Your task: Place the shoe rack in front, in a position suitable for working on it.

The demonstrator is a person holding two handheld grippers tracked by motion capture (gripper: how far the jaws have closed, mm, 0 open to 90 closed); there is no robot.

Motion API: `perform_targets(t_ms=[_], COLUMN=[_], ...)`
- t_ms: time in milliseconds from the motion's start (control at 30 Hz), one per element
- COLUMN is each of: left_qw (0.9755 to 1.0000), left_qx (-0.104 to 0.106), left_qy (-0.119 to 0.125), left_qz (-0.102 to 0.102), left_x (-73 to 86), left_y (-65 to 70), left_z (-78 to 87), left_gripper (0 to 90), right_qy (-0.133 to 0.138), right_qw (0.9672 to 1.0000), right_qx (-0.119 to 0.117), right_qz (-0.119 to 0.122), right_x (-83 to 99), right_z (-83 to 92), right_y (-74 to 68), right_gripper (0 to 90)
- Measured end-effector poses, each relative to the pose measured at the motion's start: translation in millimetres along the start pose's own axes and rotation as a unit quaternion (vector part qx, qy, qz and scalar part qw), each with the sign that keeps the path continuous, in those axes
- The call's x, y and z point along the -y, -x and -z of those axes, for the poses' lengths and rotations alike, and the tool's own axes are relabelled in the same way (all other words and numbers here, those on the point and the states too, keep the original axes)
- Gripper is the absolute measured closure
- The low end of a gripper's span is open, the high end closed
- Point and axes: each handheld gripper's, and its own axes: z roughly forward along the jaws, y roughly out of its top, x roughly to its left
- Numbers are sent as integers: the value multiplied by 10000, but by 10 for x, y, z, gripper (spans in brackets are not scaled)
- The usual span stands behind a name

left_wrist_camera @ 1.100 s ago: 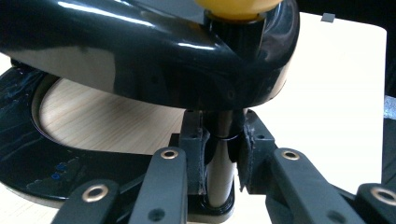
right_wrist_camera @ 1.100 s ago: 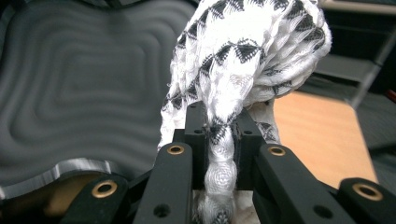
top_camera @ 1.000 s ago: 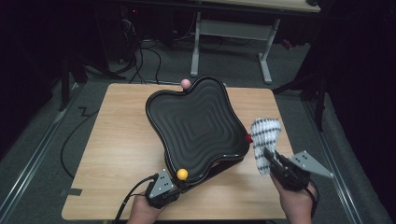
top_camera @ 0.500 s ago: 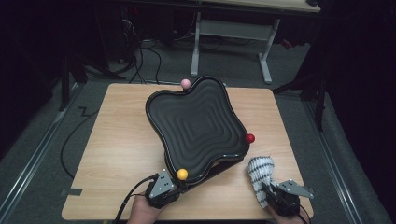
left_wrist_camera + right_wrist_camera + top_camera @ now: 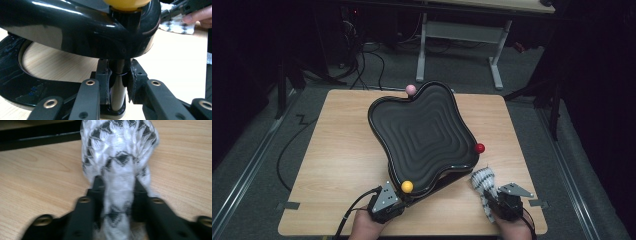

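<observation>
Clenching a bunched, seemingly black-patterned white cloth (image 5: 120, 157), the right gripper (image 5: 117, 192) rests low.

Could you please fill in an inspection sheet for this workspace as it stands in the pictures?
Surface: wooden table, tape tabs at its near corners.
Job's things: black wavy tray on a stand, tilted, with yellow ball, red ball and pink ball at its rim; black-and-white cloth bunched at the tray's near right.
Clutter: nothing seen.
Grippers: left gripper fingers clamp the tray's black post; right gripper has the cloth between its fingers, which have just been opening.
Cables: one trails from the left gripper off the near edge; more lie on the floor beyond.
Surroundings: dark room, grey carpet, a desk frame behind.
</observation>
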Motion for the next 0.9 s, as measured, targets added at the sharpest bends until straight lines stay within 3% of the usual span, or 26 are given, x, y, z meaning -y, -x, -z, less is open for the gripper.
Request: perform_targets(t_ms=[67,133,267,333,433,633,800,900], left_qw=[10000,10000,9999,9997,9995,9994,9994,9994], left_qx=[-18,-36,-71,-104,-103,-67,-48,-42], left_qy=[-29,-51,-138,-234,-310,-334,-343,-344], left_qz=[9,22,62,31,12,19,5,-6], left_x=[0,7,28,44,56,50,45,42], left_y=[0,4,23,32,34,23,20,20], left_z=[-1,6,18,1,-32,-32,-39,-44], left_gripper=[701,658,617,631,731,739,739,739], right_qy=[82,538,857,992,1208,1433,1660,1791], right_qw=[10000,9980,9946,9936,9925,9894,9844,9791], right_qx=[55,286,481,391,72,-124,-399,-696], right_qz=[-6,-191,-326,-379,-172,194,430,661], right_x=[-29,-172,-323,-400,-473,-484,-470,-490], right_z=[15,85,79,40,2,96,213,255], right_y=[12,78,126,113,-54,-267,-463,-651], right_gripper=[776,780,779,778,779,781,782,782])
